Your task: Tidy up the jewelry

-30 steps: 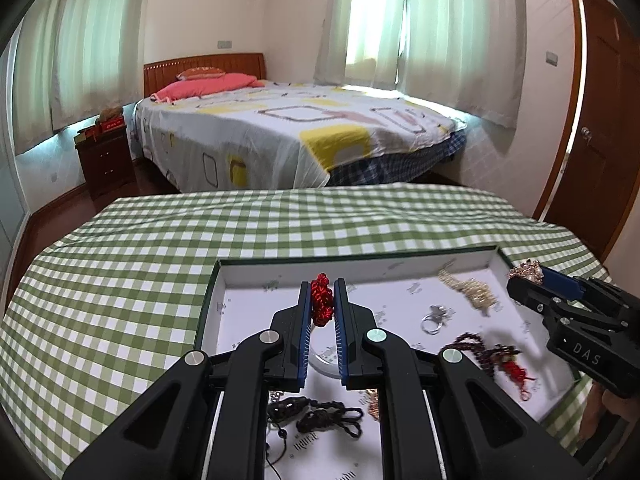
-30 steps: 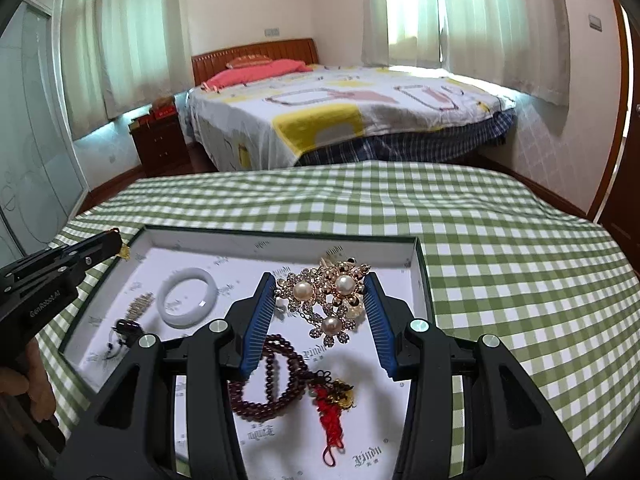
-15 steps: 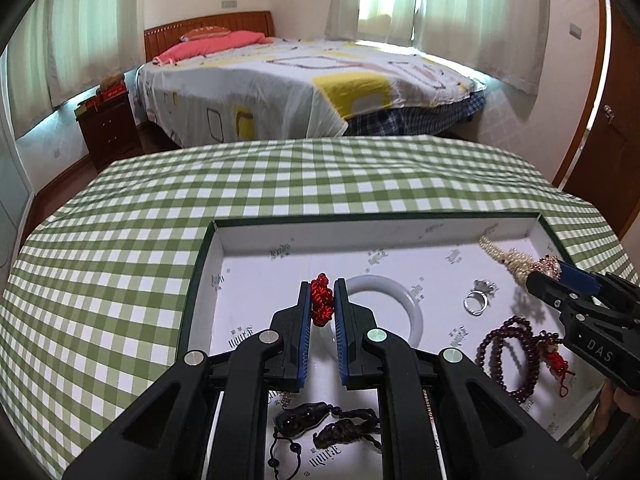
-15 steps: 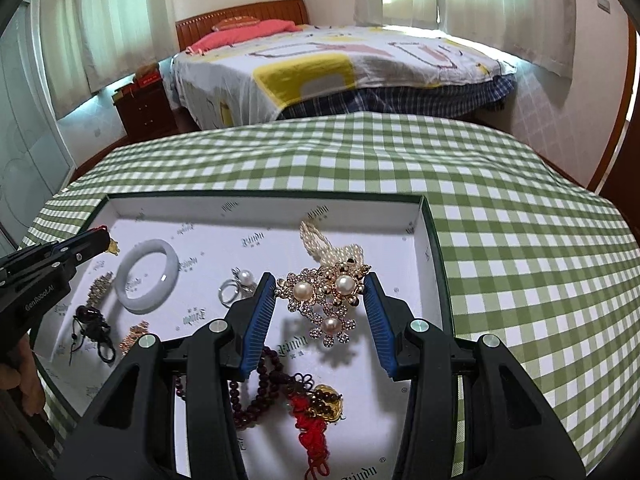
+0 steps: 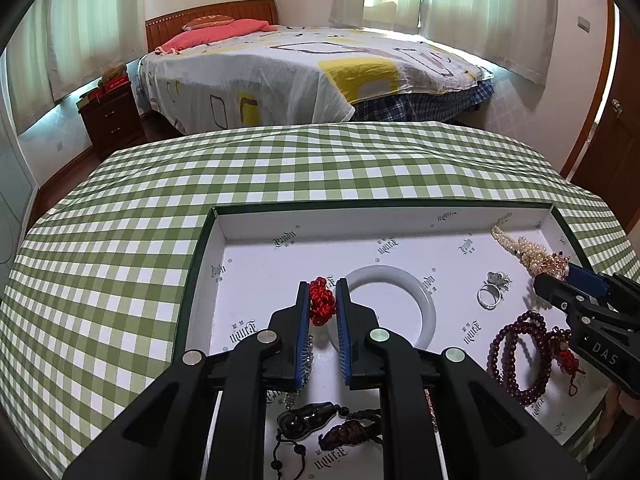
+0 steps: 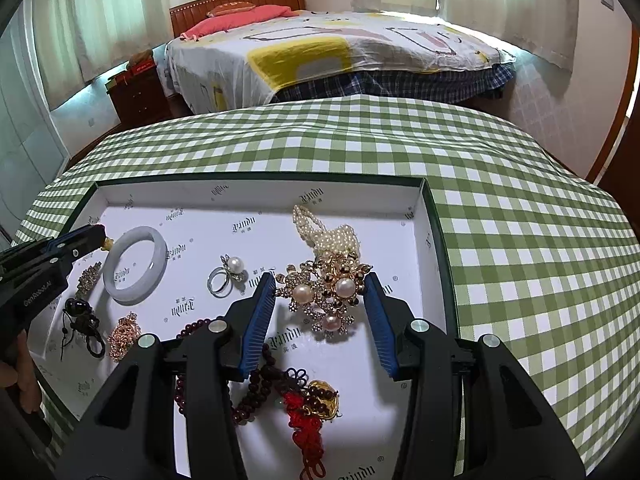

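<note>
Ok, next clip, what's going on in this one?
A person with two handheld grippers is sorting jewelry in a white tray on a checked table. The left gripper is shut on a red knotted cord above the jade bangle. The right gripper holds a pearl brooch over the tray.

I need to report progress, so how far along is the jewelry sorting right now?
Done: the jade bangle, ring and dark red bead bracelet already lie in the white tray. In hand: the left gripper pinches a red knot ornament; the right gripper holds a gold pearl brooch over the tray. Left: setting both down.
</note>
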Motion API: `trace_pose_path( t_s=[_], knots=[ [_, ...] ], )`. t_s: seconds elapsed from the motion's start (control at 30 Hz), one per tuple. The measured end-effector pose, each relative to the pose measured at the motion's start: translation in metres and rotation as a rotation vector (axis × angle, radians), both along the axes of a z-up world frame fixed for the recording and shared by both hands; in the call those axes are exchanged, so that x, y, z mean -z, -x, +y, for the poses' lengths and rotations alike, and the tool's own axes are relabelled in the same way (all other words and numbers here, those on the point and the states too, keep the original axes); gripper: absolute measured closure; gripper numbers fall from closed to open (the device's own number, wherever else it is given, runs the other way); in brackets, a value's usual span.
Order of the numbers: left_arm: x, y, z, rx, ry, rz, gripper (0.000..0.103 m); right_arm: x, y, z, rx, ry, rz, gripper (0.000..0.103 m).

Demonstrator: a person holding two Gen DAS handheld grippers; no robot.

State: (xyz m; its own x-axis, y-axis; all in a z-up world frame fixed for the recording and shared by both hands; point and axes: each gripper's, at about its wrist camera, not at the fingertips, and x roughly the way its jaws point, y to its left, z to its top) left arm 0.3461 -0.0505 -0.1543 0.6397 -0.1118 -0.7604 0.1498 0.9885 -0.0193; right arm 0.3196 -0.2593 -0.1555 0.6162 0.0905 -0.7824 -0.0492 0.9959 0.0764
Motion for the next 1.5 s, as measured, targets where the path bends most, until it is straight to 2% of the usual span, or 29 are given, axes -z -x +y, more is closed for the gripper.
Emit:
trace_pose_path(
  t_s=[0.07, 0.1, 0.13, 0.2, 0.3, 0.37, 0.43, 0.57, 0.73, 0.83, 0.97, 1.23, 1.5],
  knots=[
    [0.0, 0.0, 0.0, -0.002, -0.004, 0.003, 0.076, 0.001, -0.001, -0.001, 0.002, -0.006, 0.003, 0.055],
    [-0.001, 0.0, -0.001, -0.005, -0.008, 0.002, 0.059, 0.0, -0.001, -0.002, 0.005, -0.006, -0.001, 0.051],
    [-0.003, 0.001, -0.001, -0.011, -0.008, -0.011, 0.05, -0.001, -0.001, -0.003, 0.007, -0.006, -0.005, 0.047],
    [-0.005, 0.003, -0.001, -0.011, -0.007, -0.031, 0.045, 0.0, 0.0, -0.003, 0.007, -0.006, -0.006, 0.046],
    [-0.004, 0.002, -0.002, -0.005, -0.019, -0.022, 0.044, -0.001, 0.001, -0.004, 0.008, -0.016, -0.012, 0.044],
    [-0.004, 0.002, -0.002, -0.005, -0.024, -0.026, 0.042, -0.002, 0.003, -0.006, 0.013, -0.021, -0.021, 0.039],
    [-0.005, 0.003, -0.003, -0.006, -0.023, -0.034, 0.035, -0.004, 0.005, -0.007, 0.014, -0.029, -0.031, 0.036],
    [-0.007, 0.005, -0.004, -0.006, -0.034, -0.053, 0.029, -0.009, 0.011, -0.006, 0.012, -0.037, -0.054, 0.026],
    [-0.01, 0.012, -0.006, -0.015, -0.067, -0.089, 0.028, -0.018, 0.019, -0.007, 0.019, -0.046, -0.083, 0.023],
    [-0.016, 0.022, -0.004, -0.024, -0.06, -0.1, 0.027, -0.026, 0.031, -0.009, 0.028, -0.059, -0.101, 0.023],
    [-0.029, 0.046, 0.001, -0.03, -0.027, -0.119, 0.025, -0.036, 0.053, -0.011, 0.034, -0.066, -0.12, 0.022],
    [-0.056, 0.111, 0.002, -0.045, -0.035, -0.166, 0.022, -0.054, 0.111, -0.011, 0.037, -0.068, -0.142, 0.02],
    [-0.085, 0.17, 0.013, -0.068, 0.004, -0.205, 0.021, -0.084, 0.168, -0.005, 0.025, -0.049, -0.194, 0.017]
  ],
)
